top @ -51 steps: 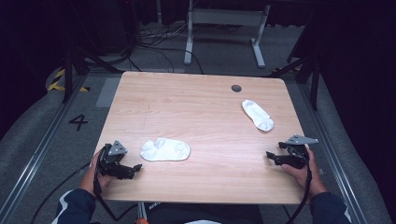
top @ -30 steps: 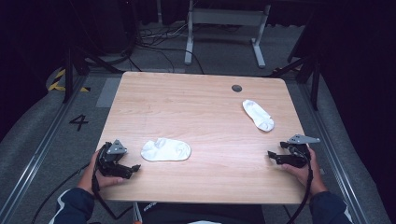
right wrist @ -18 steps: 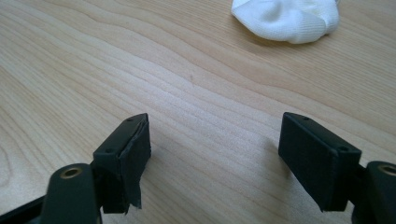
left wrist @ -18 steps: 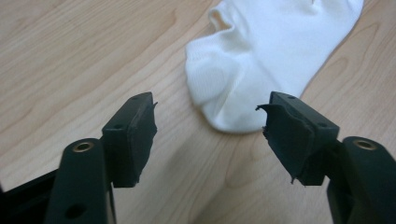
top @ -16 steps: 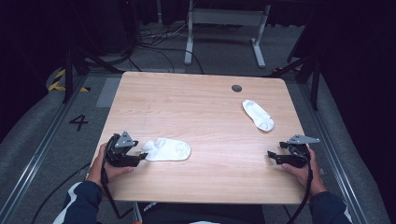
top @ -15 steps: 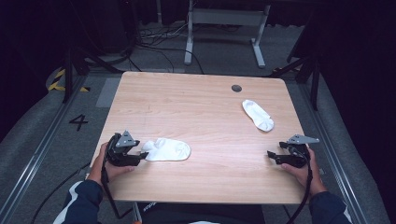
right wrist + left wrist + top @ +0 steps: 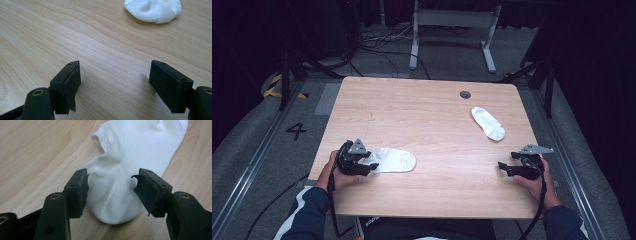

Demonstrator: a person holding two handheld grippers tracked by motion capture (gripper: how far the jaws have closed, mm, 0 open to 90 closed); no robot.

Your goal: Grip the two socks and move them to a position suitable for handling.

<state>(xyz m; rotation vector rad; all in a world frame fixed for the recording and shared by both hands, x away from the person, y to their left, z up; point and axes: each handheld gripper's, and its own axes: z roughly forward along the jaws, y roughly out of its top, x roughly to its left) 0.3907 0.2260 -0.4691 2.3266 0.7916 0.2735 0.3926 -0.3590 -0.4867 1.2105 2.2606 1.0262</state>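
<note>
A white ribbed-knit sock [image 7: 394, 160] lies flat near the table's [image 7: 422, 120] front-left edge, its long axis running left to right across the light, wood-grained top. In my left gripper view its rounded end [image 7: 117, 202] sits between the two black jaws, and the fabric bulges softly there. I hold my left gripper [image 7: 364, 164] at that end. Its jaws have just been closing around the sock; the left pad touches the knit, the right pad stands a little clear, so they are still spread, not pinching. A second ago this gripper sat just left of the sock with wider jaws; it has since slid rightwards onto it.

A second white sock [image 7: 488, 123] lies well apart at the far right, angled diagonally. My right gripper [image 7: 507, 167] rests near the front-right edge, jaws spread wide over bare wood, unmoved.
</note>
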